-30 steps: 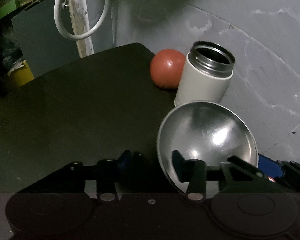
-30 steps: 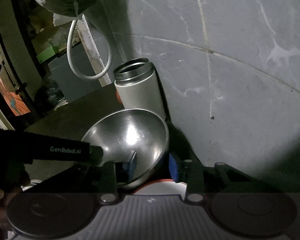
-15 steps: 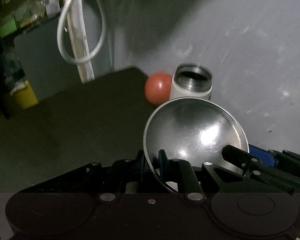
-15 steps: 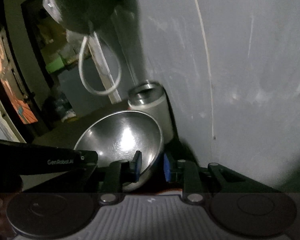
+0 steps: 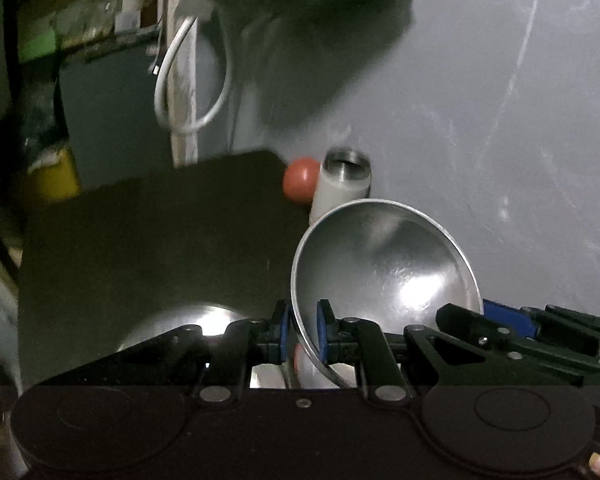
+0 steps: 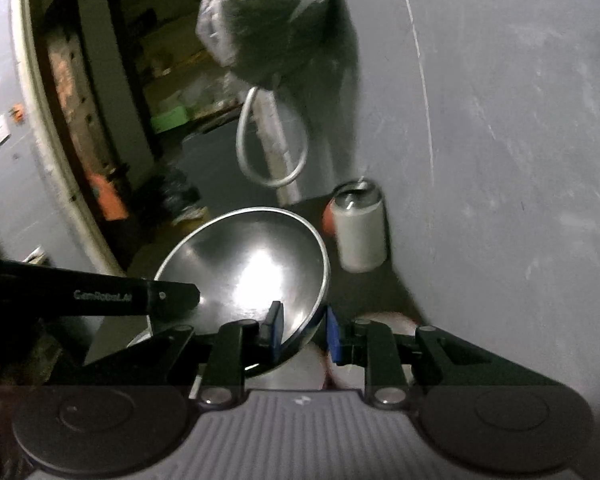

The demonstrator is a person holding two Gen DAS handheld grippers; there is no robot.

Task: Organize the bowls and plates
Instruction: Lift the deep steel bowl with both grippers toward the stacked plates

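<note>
Lower centre of each frame: the left tool (image 5: 303,330) and the right tool (image 6: 303,330) both pinch the rim of one steel bowl (image 5: 384,264), held tilted above the dark counter (image 5: 148,240). A second bowl (image 5: 188,322), apparently, lies just beneath. Step in hand: carrying; next, lower and nest it squarely. Beyond, upper centre, a flask (image 5: 342,188) stands against the wall.

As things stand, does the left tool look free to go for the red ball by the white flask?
Probably not: the left tool is shut on the steel bowl rim, and that bowl sits between it and the red ball.
</note>
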